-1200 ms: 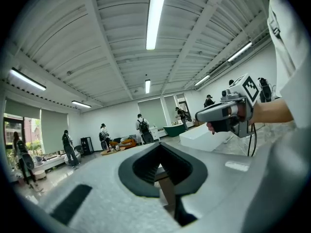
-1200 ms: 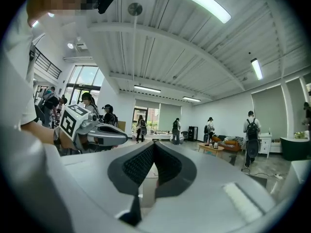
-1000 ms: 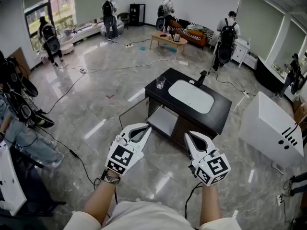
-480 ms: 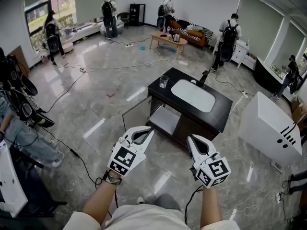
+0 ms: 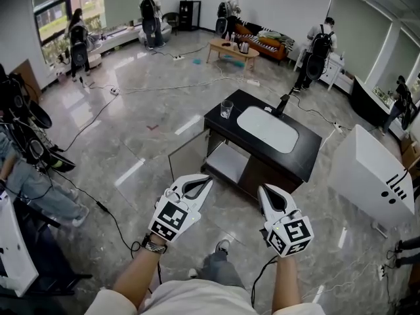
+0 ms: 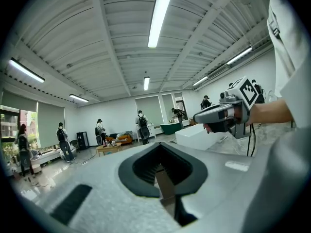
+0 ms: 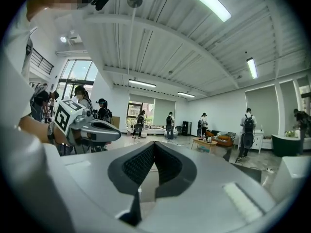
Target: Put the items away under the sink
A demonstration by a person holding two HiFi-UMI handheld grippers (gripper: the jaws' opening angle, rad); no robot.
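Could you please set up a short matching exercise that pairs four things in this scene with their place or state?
Things:
1. drinking glass
2. white basin
3. cabinet door
4. left tongs

Places or states:
A. shut, nothing between them
B. swung open
C. sunk into the black countertop
D. standing on the countertop's corner, beside the basin

Pairs: 1-D; 2-C; 3-B; 4-A
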